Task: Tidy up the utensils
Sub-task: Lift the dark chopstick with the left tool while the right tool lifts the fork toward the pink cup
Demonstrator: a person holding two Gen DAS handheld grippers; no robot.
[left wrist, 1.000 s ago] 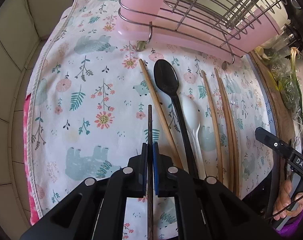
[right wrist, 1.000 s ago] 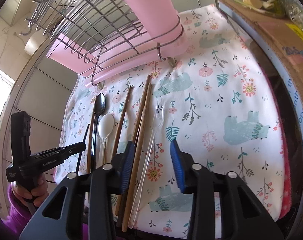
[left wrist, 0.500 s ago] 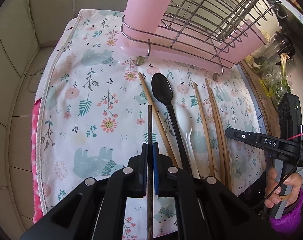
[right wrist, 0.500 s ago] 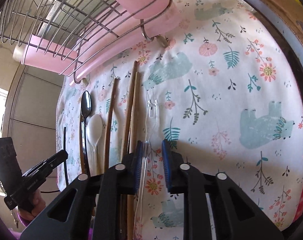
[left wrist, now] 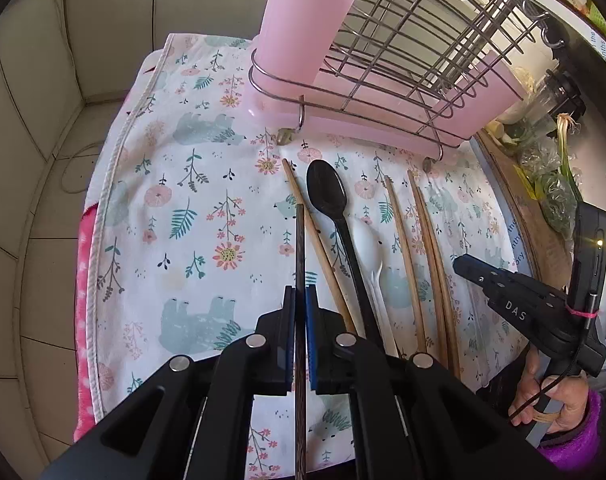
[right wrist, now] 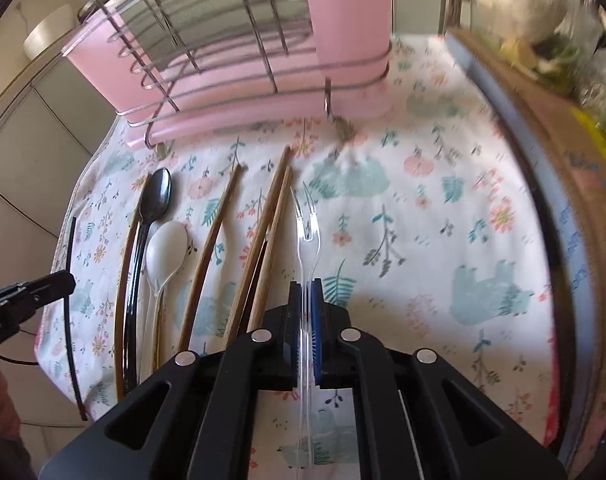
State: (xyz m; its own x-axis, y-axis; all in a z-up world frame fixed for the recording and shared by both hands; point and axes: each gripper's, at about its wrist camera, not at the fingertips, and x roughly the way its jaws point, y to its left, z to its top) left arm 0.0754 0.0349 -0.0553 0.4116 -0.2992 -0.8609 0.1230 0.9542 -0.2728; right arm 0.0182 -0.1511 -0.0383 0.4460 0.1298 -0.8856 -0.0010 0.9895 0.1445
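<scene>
My left gripper [left wrist: 299,300] is shut on a dark chopstick [left wrist: 299,252] and holds it above the floral cloth [left wrist: 199,208]. My right gripper [right wrist: 306,292] is shut on a clear plastic fork [right wrist: 305,224], its tines pointing toward the rack. On the cloth lie a black spoon [left wrist: 331,208], a white plastic spoon [left wrist: 369,240] and several wooden chopsticks [left wrist: 419,240]. In the right wrist view the black spoon [right wrist: 153,204], white spoon [right wrist: 167,250] and wooden chopsticks [right wrist: 263,236] lie left of the fork. The left gripper [right wrist: 31,292] with its dark chopstick [right wrist: 69,280] shows at the left edge.
A wire dish rack [left wrist: 403,40] on a pink tray [left wrist: 383,132] stands at the back, with a tall pink cup [left wrist: 303,28] at its corner. A cardboard box [right wrist: 575,128] with greens borders the cloth's right side. Tiled wall [left wrist: 43,80] is on the left.
My right gripper has closed on the clear fork and lifted it. My left gripper has risen and tilted back with the dark chopstick still held.
</scene>
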